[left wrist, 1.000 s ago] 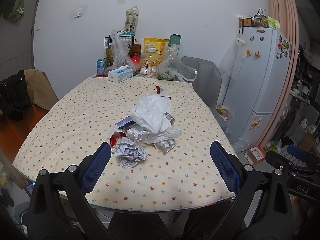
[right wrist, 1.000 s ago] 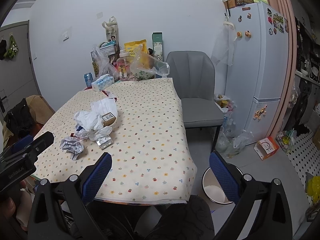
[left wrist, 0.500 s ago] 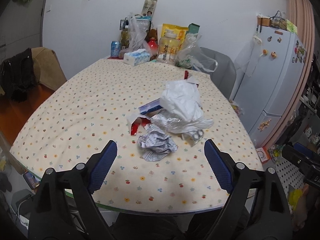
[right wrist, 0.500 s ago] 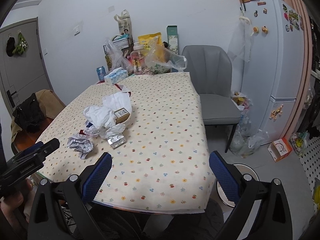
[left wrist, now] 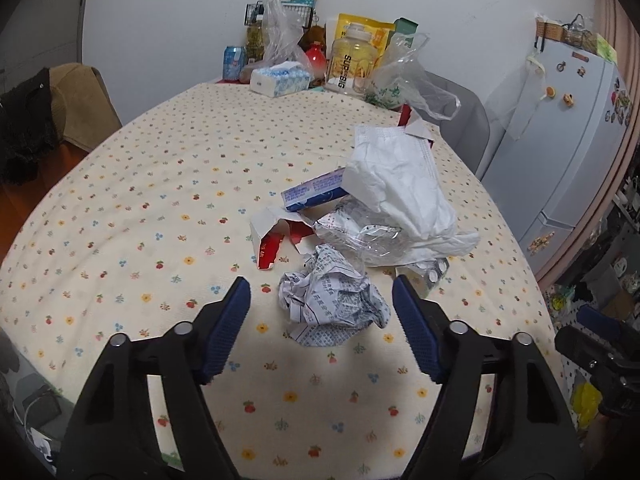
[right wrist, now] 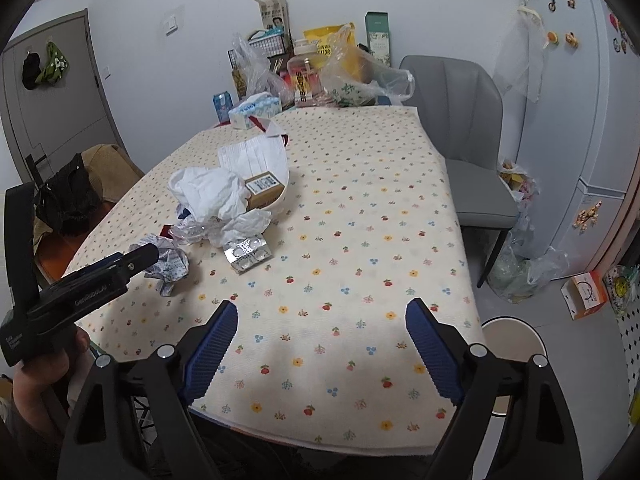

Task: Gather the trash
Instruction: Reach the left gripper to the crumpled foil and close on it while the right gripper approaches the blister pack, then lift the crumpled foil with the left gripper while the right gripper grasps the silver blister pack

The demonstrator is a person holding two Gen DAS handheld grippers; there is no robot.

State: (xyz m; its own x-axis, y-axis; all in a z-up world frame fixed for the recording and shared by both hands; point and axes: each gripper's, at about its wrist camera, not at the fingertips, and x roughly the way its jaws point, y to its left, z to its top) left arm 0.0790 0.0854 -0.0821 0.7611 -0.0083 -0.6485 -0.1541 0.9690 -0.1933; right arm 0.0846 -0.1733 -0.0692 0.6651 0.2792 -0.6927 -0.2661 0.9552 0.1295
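Two grippers reach over a table [left wrist: 120,208] spread with a flower-dotted cloth. The left gripper [left wrist: 322,312] has its blue-padded jaws apart; they have just been closing in, and the crumpled paper [left wrist: 332,300] sits on the cloth between the fingertips, a gap showing on each side, so neither pad presses it. The right gripper [right wrist: 322,330] is spread wide over bare cloth near the table's front edge, its jaws also just narrowed a little, with nothing between them.

The trash lies in one heap about mid-table. Just beyond the paper ball are a torn red-and-white carton [left wrist: 272,240], clear crinkled plastic [left wrist: 360,240], a blue-and-white box [left wrist: 312,194] and a big white wrapper [left wrist: 400,188] draped over the pile. In the right wrist view a blister pack [right wrist: 248,254] lies at the heap's near right edge, and a small brown box [right wrist: 264,188] rests in the white wrapper behind it. The same view shows the left gripper's black body coming in from the left, held by a hand [right wrist: 44,372], its tip over the paper ball.

At the far end of the table, against the wall, stand a tissue pack [left wrist: 280,78], a blue can [left wrist: 234,62], a large clear jug [left wrist: 352,66], plastic bags [left wrist: 404,80] and a yellow packet [left wrist: 372,30]. A grey chair [right wrist: 460,132] stands at the table's right side, a white fridge [right wrist: 580,120] beyond it, and a round bin [right wrist: 516,340] sits on the floor by the table's near right corner.
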